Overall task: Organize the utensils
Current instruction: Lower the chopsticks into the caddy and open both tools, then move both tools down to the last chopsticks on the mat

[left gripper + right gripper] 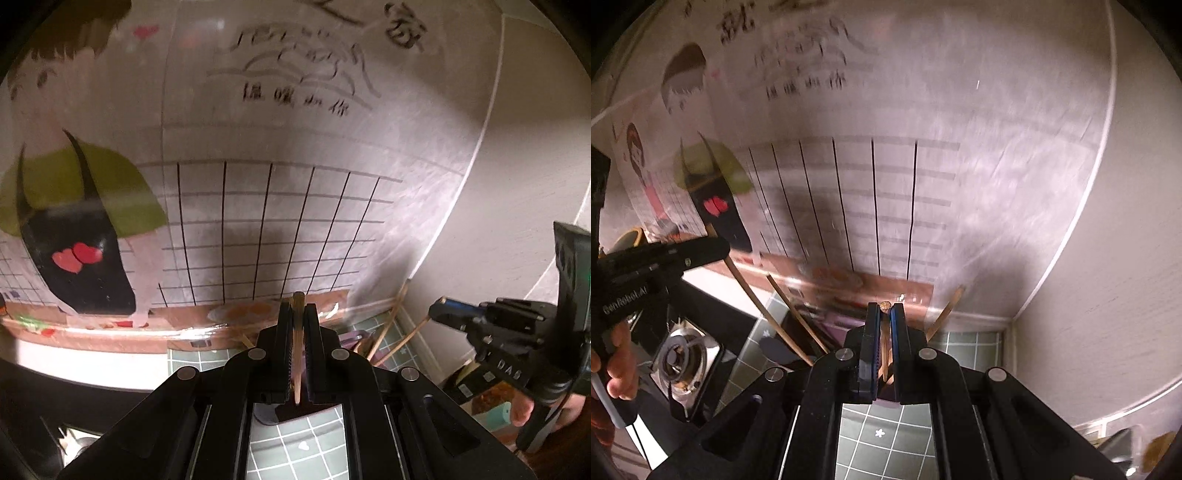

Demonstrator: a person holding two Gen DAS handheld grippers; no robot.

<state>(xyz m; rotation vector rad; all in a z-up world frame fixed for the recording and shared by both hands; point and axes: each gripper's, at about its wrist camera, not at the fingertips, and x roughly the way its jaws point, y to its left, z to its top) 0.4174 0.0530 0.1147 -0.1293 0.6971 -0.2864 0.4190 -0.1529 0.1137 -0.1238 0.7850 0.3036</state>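
My left gripper (297, 308) is shut on a thin wooden chopstick (297, 354) that runs lengthwise between its pads, tip poking out in front. My right gripper (885, 309) is likewise shut on a wooden chopstick (885, 343). Both hang over a purple holder (352, 338) by the wall, where several more chopsticks (798, 317) lean out at angles. The right gripper (439, 310) also shows at the right of the left wrist view. In the right wrist view the left gripper (713, 247) comes in from the left, its chopstick (750, 291) slanting down toward the holder.
A wall with a cartoon sticker (81, 229) rises close ahead, meeting a side wall (1089, 295) at a corner on the right. The counter is green tile (886, 435). A gas stove burner (677, 356) sits at left. A person's hand (620, 358) grips the left handle.
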